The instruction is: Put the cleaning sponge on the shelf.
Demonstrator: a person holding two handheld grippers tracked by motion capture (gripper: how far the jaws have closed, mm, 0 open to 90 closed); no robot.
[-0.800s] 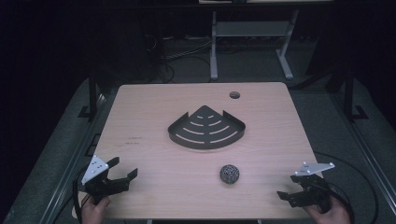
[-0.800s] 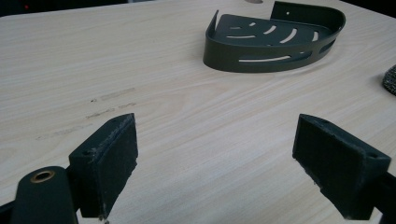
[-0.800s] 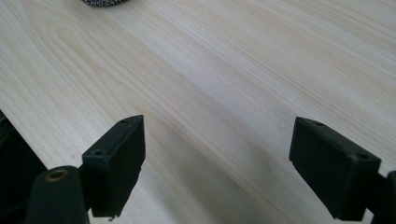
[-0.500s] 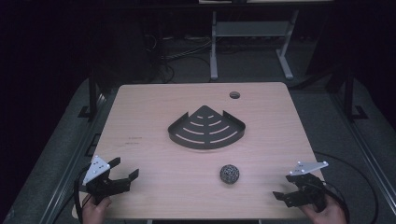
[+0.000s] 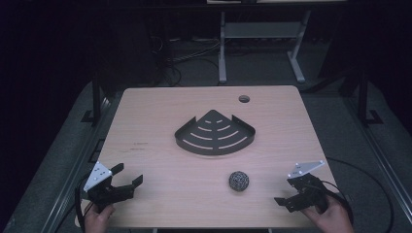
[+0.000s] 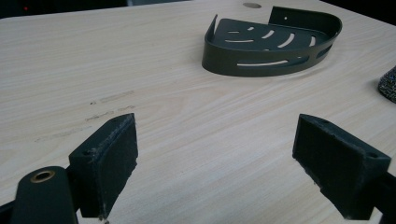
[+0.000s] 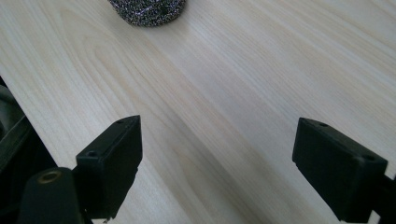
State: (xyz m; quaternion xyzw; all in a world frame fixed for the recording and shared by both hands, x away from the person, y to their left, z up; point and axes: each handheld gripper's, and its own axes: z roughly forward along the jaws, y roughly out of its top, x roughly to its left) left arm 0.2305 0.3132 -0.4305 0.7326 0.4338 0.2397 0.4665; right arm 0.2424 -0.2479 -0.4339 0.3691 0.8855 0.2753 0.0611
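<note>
Pale wood grain runs across the tabletop (image 5: pixel 160 111), and on it sit the two things your work concerns: a dark metal corner caddy (image 5: pixel 215 133) with curved slots near the middle, and a small wire scouring ball (image 5: pixel 238 180) lying apart from it on the near side, slightly right of centre. Your right gripper (image 5: pixel 290 194) hovers over the near right corner, its jaws spread wide with nothing between them; in the right gripper view the scouring ball (image 7: pixel 147 9) lies just ahead at the far edge of the picture, a little left of the line between the jaws. Your left gripper (image 5: pixel 127 176) rests at the near left corner, jaws likewise wide and empty, and looks across bare wood toward the caddy (image 6: pixel 271 41), well apart from it. I judge you are at the approach step, with nothing yet grasped and the ball not yet in the caddy. The likely next move is for your right gripper: carry it forward and a touch leftward until the ball sits squarely between the jaws, low enough to catch its middle rather than its crown, then close gently, since a springy wire ball may squirm or roll away if pinched off centre. Your left gripper can wait, or steady the caddy.
</note>
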